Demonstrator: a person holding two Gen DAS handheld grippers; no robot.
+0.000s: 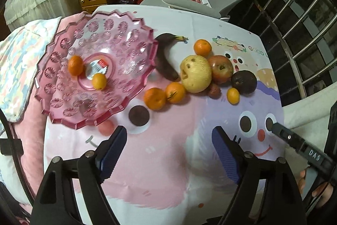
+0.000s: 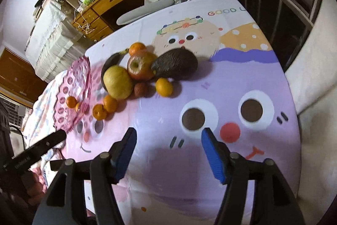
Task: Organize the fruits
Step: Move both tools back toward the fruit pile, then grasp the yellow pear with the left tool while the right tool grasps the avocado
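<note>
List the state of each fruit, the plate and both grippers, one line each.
Pink plate: holds two small oranges, otherwise bare.
Banana: blackened, on the cloth beside the plate.
Pear: spotted, on the cloth, against the apple.
Avocado: dark, on the cloth.
Loose oranges: four on the cloth, not yet on the plate.
Left gripper: open, nothing between the jaws.
Right gripper: open, nothing between the jaws.

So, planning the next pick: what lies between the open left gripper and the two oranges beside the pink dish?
Only bare printed tablecloth, in the left wrist view: nothing between the left gripper and the two oranges. The pink dish sits off to the side.
</note>
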